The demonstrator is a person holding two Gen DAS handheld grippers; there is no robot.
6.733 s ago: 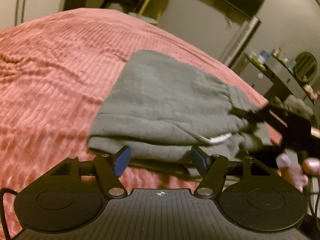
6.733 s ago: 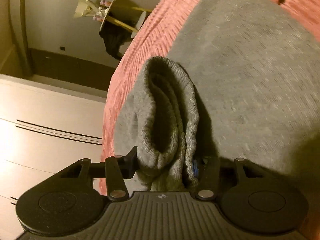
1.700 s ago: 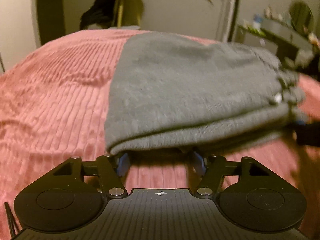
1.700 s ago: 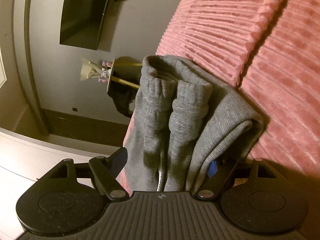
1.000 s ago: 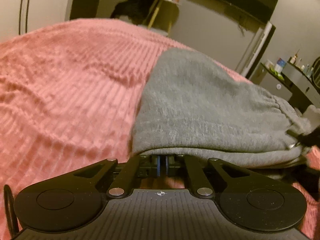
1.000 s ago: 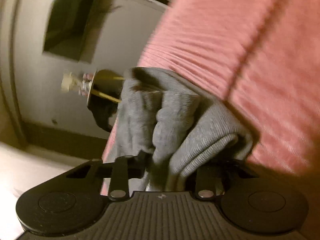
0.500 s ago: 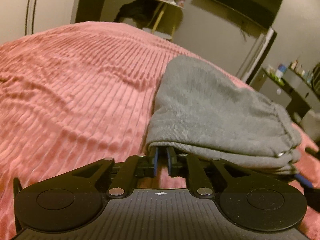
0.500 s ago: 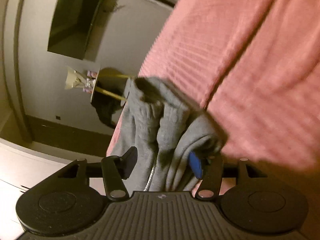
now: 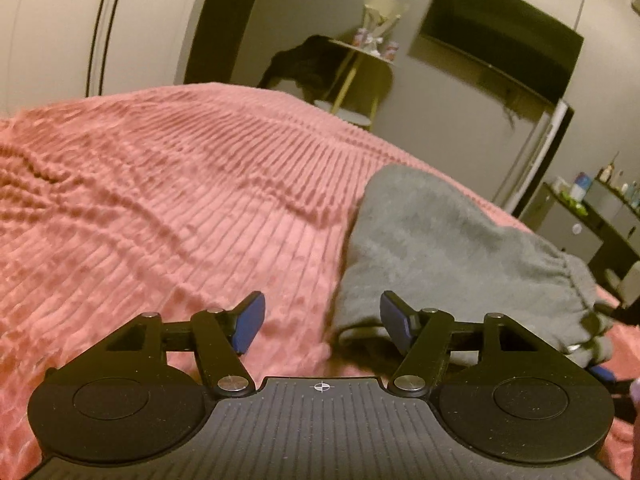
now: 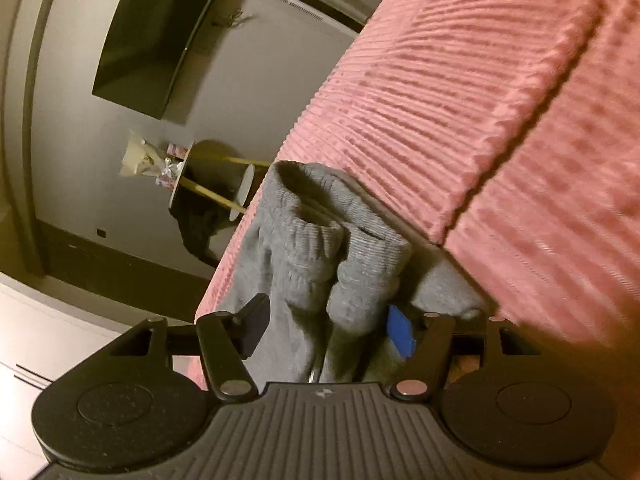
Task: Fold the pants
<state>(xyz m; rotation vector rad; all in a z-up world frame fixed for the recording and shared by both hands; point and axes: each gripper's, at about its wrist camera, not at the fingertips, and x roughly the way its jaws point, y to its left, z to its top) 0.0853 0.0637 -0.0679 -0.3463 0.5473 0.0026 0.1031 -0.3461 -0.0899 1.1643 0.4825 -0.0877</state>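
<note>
The grey pants (image 9: 452, 248) lie folded in a stack on the pink ribbed bedspread (image 9: 160, 208). My left gripper (image 9: 322, 322) sits at their near left corner with its jaws opening; only the corner's edge lies between the blue pads, untouched. In the right wrist view, rolled on its side, the ribbed cuffs and folded layers of the pants (image 10: 320, 252) lie between the fingers of my right gripper (image 10: 326, 332). Its jaws are opening and the fabric hangs loose between them. In the left wrist view one blue fingertip (image 9: 602, 372) of the right gripper shows at the stack's right end.
The bedspread (image 10: 500, 100) stretches wide to the left of the pants. Beyond the bed are a small round side table (image 9: 360, 50) with flowers, a dark garment (image 9: 300, 64) draped beside it, a wall television (image 9: 496, 32) and a dresser (image 9: 600, 216) with bottles.
Both grippers have let go of the pants: the left jaws went from shut under the near edge to wide apart and drew back leftward, and the right jaws spread off the cuff end.
</note>
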